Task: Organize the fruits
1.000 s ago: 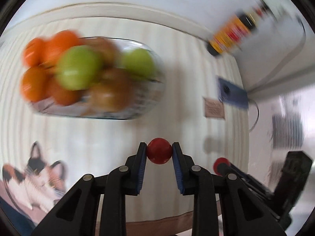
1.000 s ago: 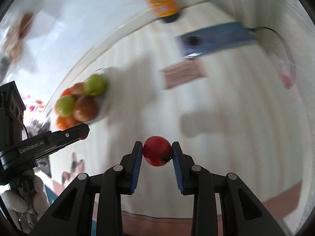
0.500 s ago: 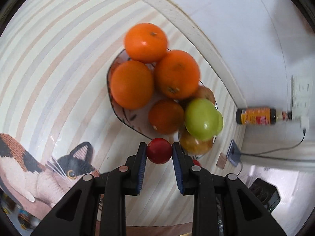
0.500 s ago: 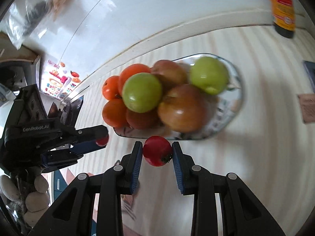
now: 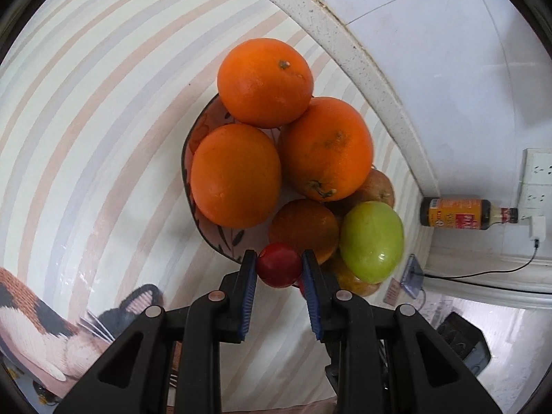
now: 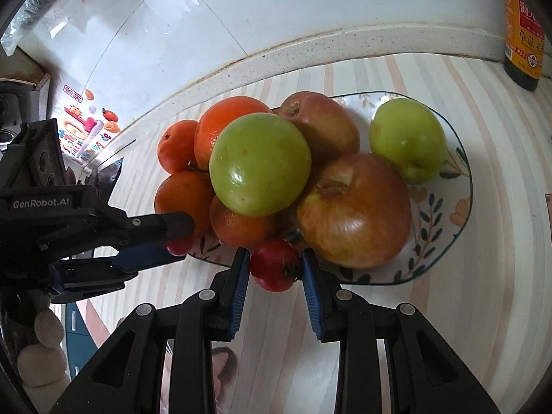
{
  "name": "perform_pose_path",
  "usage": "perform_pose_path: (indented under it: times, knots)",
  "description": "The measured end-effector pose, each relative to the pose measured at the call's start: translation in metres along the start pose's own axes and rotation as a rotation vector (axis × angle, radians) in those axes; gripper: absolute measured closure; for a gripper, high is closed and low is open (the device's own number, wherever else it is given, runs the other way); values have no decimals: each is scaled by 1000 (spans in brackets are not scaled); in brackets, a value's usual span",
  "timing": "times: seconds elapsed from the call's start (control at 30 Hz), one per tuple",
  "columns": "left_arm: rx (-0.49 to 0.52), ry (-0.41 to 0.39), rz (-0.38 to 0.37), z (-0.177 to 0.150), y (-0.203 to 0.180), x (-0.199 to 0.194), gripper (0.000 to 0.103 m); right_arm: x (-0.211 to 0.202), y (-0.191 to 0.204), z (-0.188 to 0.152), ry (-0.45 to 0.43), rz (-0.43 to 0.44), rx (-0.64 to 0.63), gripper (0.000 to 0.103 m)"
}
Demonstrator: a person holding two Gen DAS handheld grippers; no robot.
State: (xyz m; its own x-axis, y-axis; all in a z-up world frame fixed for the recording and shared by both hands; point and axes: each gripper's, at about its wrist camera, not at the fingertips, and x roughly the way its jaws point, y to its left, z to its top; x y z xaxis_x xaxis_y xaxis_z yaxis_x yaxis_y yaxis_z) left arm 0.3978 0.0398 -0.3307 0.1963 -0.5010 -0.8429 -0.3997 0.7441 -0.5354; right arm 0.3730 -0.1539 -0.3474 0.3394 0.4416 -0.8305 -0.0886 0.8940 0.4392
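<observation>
While each gripper [image 5: 278,269] [image 6: 275,267] grips a tomato [image 5: 278,265] [image 6: 275,265] — plate [image 6: 459,203] heaped.

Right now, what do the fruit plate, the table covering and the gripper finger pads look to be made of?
Plate: looks like glazed ceramic, glossy, with a painted leaf pattern and dark rim line.
Table covering: probably a wipeable plastic or oilcloth sheet; printed stripes with a faint sheen, though cloth can't be ruled out.
Finger pads: blue, ribbed, likely rubber or soft plastic, set on matte black plastic fingers.
</observation>
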Motion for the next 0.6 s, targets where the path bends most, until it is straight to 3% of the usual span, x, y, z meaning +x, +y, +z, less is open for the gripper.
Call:
perform_pose_path:
  times: [0.17,0.37,0.47,0.6]
  knots:
    - [1,17,36,2,3,3,76,3,2,4,3,-14,9,68]
    - [25,40,81,2,2,2,70,2,10,5,17,2,29,45]
    - [71,20,109,-4,-2,-11,47,-12,12,1,9,-2,45,25]
    - [205,-50,212,-15,-14,-36,9,-42,9,-1,-6,-48,77,10]
